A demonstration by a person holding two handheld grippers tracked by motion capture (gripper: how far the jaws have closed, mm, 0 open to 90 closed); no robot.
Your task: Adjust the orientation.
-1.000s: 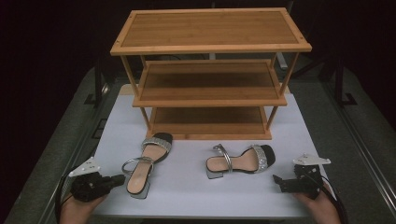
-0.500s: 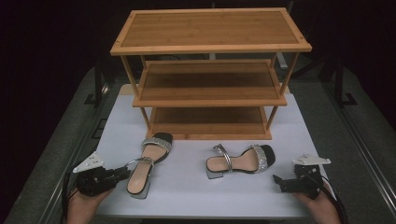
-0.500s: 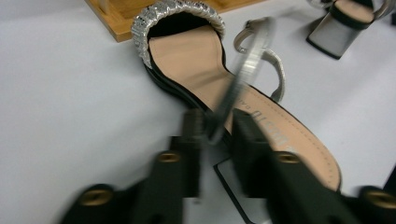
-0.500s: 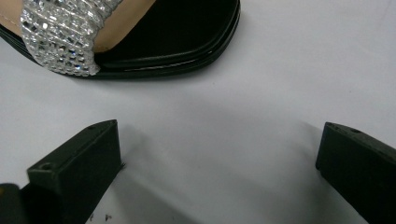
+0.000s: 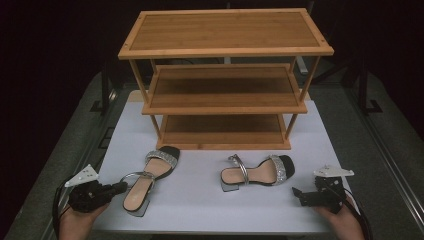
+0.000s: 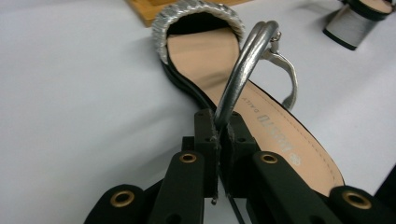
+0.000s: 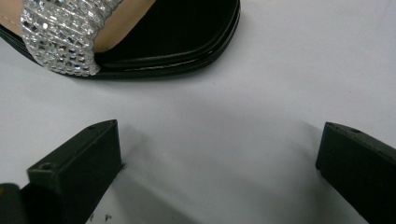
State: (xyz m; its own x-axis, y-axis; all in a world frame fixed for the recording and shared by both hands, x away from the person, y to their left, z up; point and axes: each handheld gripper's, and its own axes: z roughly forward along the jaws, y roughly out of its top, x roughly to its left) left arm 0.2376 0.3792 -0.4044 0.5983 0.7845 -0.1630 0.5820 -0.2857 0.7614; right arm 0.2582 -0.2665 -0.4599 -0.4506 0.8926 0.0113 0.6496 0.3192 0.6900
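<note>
The left sandal (image 5: pixel 149 179) lies near the table's (image 5: pixel 200 200) front left corner, my left gripper (image 6: pixel 219 140) has just closed onto its ankle strap (image 6: pixel 243 65), so next I lift toward the rack (image 5: pixel 225 90), right gripper (image 7: pixel 219 172) gaping idle.

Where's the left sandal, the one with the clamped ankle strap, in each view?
High view: left sandal at lower left on the white table, heel towards the left gripper.
Left gripper view: centre; the jaws are shut on its silver ankle strap.
Right gripper view: not this sandal; the shoe at the top is the other sandal.
Shared landmark: the white table.
</note>
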